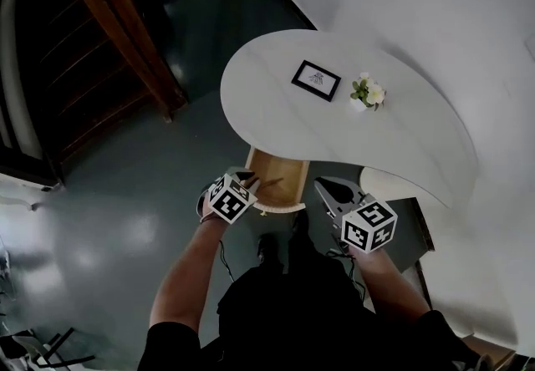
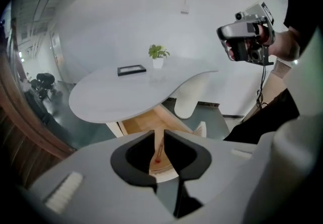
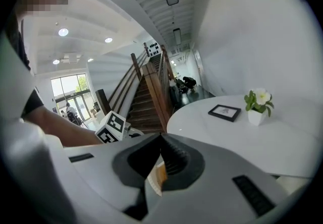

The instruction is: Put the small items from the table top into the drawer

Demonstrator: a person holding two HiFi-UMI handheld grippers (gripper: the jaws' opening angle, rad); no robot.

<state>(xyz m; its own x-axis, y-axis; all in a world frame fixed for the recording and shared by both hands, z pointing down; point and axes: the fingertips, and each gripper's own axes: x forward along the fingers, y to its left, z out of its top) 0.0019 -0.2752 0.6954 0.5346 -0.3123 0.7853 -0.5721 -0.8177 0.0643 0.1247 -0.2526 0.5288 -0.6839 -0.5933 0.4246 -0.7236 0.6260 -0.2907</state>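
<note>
On the white table (image 1: pixel 276 123) a black picture frame (image 1: pixel 316 79) lies flat, with a small potted plant (image 1: pixel 366 94) to its right. Below the table's near edge a wooden drawer (image 1: pixel 276 181) stands pulled out. In the left gripper view a thin stick with a red tip (image 2: pixel 158 153) lies on the drawer (image 2: pixel 141 122) floor. My left gripper (image 1: pixel 242 180) hovers at the drawer's left front corner, shut and holding nothing. My right gripper (image 1: pixel 333 190) hangs just right of the drawer, also shut and holding nothing. The frame (image 3: pixel 225 112) and plant (image 3: pixel 257 103) show in the right gripper view.
A dark wooden staircase (image 1: pixel 109 35) rises at the left over a glossy dark floor (image 1: pixel 125 219). A white table leg (image 1: pixel 393 184) stands right of the drawer. My shoes (image 1: pixel 269 246) are below the drawer front. A white wall (image 1: pixel 468 18) backs the table.
</note>
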